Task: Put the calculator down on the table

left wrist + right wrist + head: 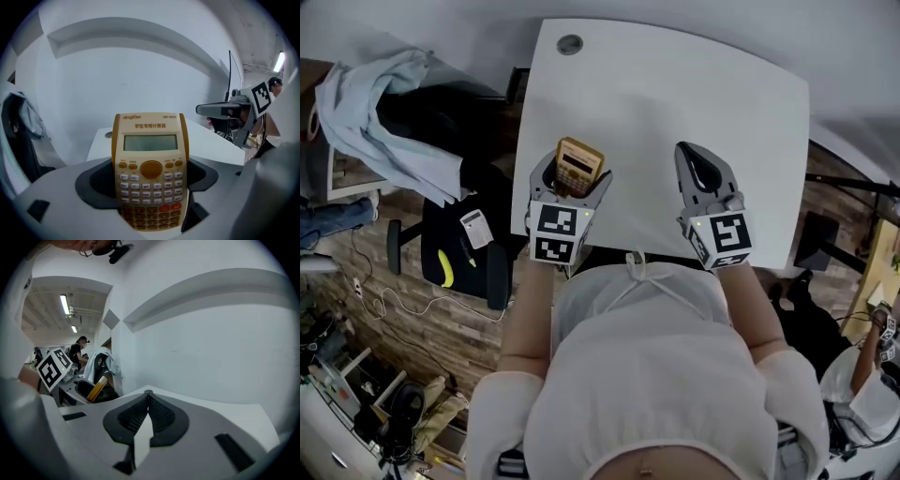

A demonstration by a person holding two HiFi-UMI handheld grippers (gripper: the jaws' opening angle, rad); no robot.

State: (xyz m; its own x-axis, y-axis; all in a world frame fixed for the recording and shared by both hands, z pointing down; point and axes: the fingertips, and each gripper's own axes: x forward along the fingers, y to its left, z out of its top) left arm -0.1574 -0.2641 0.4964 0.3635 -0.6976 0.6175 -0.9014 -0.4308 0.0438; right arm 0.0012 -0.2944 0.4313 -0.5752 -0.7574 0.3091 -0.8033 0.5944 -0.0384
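Observation:
A yellow-orange scientific calculator (150, 173) with a grey screen and white keys stands upright between the jaws of my left gripper (151, 187), which is shut on its lower half. In the head view the calculator (578, 166) sticks up from the left gripper (572, 183) above the near left part of the white table (675, 103). My right gripper (698, 169) hovers over the near right part of the table, jaws pressed together with nothing between them. In the right gripper view its black pads (159, 416) meet at the tip (148, 394), and the calculator (97, 389) shows at far left.
A round grommet (570, 44) sits at the table's far left corner. Left of the table stands a black chair (459, 253) draped with a light jacket (384, 122). Cables and clutter lie on the floor at left. Another person works at the far right (872, 366).

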